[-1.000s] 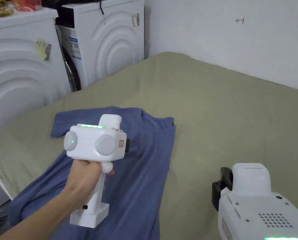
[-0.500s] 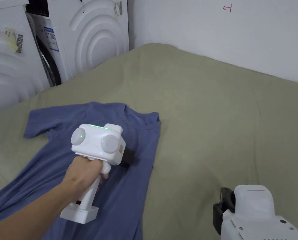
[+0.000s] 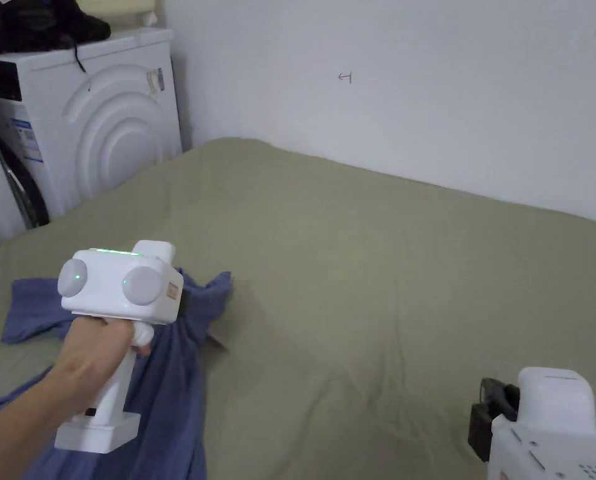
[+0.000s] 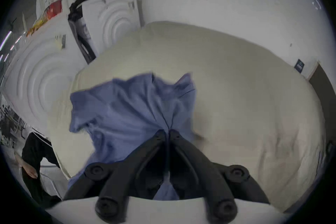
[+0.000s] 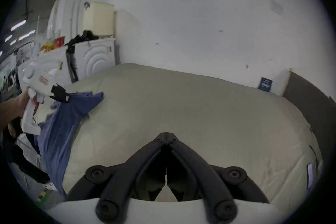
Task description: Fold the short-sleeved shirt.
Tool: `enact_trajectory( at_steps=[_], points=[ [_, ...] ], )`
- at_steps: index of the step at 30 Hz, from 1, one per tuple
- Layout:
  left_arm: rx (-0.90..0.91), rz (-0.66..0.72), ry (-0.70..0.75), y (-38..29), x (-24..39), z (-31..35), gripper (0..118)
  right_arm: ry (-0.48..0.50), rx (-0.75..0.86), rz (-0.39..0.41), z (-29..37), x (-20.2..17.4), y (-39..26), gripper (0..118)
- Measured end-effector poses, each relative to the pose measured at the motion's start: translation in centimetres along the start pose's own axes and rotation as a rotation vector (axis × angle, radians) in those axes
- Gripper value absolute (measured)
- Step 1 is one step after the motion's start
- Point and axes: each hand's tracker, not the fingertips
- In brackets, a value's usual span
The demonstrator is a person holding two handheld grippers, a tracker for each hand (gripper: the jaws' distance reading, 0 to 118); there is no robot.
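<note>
A blue short-sleeved shirt (image 3: 172,369) lies on the left part of the olive bed (image 3: 384,281), bunched and lifted near its collar. My left gripper (image 3: 181,299) is shut on a pinch of that cloth. In the left gripper view the jaws meet at the gripper tip (image 4: 167,132) with the shirt (image 4: 123,111) gathered into folds ahead of them. The right gripper view shows the shirt (image 5: 61,126) hanging from the left gripper (image 5: 66,98). My right gripper (image 5: 166,135) is shut on nothing, above bare bedding at the lower right (image 3: 487,412).
White washing machines (image 3: 103,137) stand at the bed's far left, with dark clothes on top. A white wall (image 3: 415,94) runs along the bed's far side. The bed's middle and right are bare sheet. A person in dark clothes (image 4: 34,155) stands left of the bed.
The shirt lay flat under the left gripper before; now its collar area is pinched and pulled up into folds. The head camera has swung to the right.
</note>
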Motion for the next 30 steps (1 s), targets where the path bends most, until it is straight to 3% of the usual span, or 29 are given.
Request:
enact_trajectory(
  at_steps=[3,10,18,22,30],
  points=[
    [0.067,-0.035,-0.09,1.1,3.8,4.7,3,-0.054,0.033,-0.041,3.1,3.3,0.6,0],
    [0.204,-0.164,-0.294,3.1,17.3,14.1,3,-0.188,0.072,-0.054,10.3,9.9,0.5,0],
    [0.221,-0.31,-0.558,1.5,33.6,18.5,3,-0.328,0.077,-0.117,14.8,17.1,-1.4,0],
    [0.152,-0.351,-0.657,-1.0,40.2,17.2,3,-0.381,0.062,-0.14,15.3,19.8,-2.7,0],
    [-0.137,-0.509,-0.656,-9.1,50.7,4.5,3,-0.442,-0.015,-0.16,13.4,23.8,-5.9,0]
  ],
)
